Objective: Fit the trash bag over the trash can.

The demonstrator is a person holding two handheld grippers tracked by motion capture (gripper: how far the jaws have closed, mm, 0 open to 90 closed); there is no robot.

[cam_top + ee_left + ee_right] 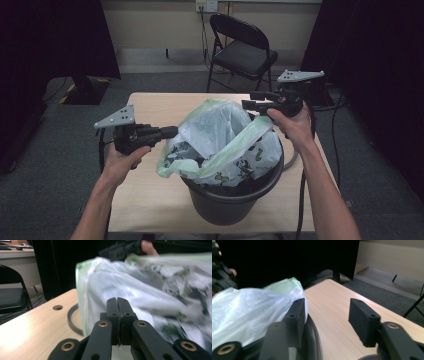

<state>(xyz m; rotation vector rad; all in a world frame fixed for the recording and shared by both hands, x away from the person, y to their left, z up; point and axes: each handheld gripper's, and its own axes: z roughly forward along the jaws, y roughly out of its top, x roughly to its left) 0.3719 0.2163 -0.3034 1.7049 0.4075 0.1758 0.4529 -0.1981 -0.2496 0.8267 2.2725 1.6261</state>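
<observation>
A black bin (225,205) stands on the wooden table (150,190), lined with a translucent plastic bag (220,130) that has a green rim and dark prints. The bag billows up out of the bin. My left gripper (174,131) is at the bag's left edge. In the left gripper view its jaws (117,299) are pressed together against the film (140,290), pinching the bag's edge. My right gripper (248,105) hovers at the bag's far right top. Its jaws (327,302) stand apart with bare table between them, and one jaw rests beside the bag (249,307).
A black folding chair (242,47) stands beyond the table's far edge. A grey ring (71,320) lies on the table by the bin's base. Cables trail from both grippers. Dark curtains hang on both sides.
</observation>
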